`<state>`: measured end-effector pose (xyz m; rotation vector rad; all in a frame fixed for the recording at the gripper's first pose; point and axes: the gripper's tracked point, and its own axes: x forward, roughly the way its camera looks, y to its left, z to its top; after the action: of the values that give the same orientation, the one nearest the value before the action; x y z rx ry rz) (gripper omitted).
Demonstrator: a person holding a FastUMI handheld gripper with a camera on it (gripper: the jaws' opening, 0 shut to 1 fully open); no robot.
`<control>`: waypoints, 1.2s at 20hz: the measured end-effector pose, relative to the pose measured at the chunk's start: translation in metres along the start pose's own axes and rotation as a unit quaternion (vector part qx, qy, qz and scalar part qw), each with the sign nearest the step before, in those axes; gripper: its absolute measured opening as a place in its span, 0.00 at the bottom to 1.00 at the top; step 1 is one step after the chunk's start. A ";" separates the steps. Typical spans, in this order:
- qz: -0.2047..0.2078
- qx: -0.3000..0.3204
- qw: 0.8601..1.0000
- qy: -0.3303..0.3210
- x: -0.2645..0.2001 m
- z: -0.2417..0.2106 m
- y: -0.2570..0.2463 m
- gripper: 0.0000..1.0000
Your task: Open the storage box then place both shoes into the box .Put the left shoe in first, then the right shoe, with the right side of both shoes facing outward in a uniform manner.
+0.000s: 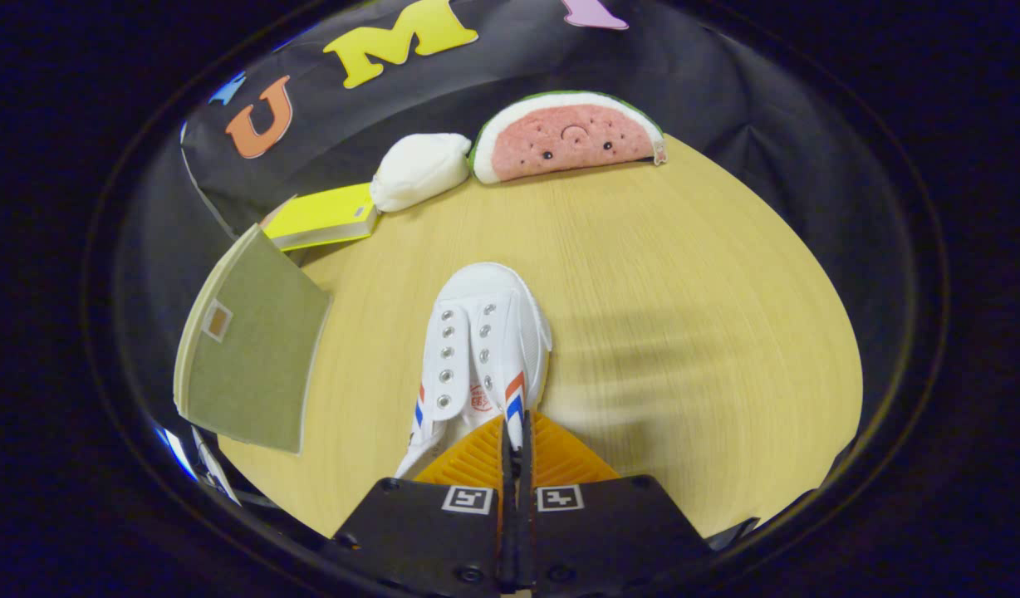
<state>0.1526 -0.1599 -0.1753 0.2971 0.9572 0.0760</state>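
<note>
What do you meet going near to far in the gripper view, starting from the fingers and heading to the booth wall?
Gripper, its fingers closed on the collar of the white shoe → bare wooden table → watermelon plush against the wall.

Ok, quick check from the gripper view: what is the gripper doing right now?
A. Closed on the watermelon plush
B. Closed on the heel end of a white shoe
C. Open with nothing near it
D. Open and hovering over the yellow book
B: the gripper has its fingers pressed together on the heel-side edge of the white shoe, whose toe points away toward the watermelon plush at the far side of the table.
</note>
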 end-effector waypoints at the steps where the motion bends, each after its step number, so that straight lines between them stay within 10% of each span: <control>1: 0.006 0.007 1.000 -0.011 -0.010 0.002 0.007 0.05; 24: 0.060 -0.016 0.985 -0.161 -0.132 0.014 0.274 0.05</control>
<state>0.1064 0.0733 0.0143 0.3262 0.6173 0.1478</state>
